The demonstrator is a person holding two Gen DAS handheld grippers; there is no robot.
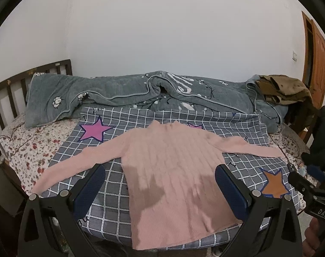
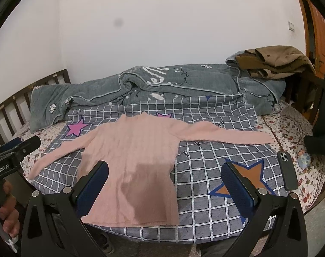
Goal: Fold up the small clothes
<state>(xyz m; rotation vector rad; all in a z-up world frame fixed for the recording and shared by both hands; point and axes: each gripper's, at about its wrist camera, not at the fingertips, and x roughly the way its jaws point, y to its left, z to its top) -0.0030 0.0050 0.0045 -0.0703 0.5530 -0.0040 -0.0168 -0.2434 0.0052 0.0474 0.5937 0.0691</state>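
pink ribbed sweater (image 1: 173,171) | grey checked starred cloth (image 1: 111,192) | floral sheet (image 1: 34,150)

A bed (image 2: 290,128) bears a checked cloth (image 2: 205,160), grey quilt (image 2: 162,85), and black phone (image 2: 287,173).

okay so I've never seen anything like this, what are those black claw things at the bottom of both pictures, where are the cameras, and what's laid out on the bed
The claws are handheld two-finger grippers, one in each of a person's hands, each carrying a fisheye camera that looks out between its fingers. One picture comes from the left gripper, the other from the right gripper. Both are open and hold nothing. A pink sweater lies flat, sleeves spread, on a grey checked cloth on the bed. Behind it are a rumpled grey quilt and brown clothes; a phone lies to the right.
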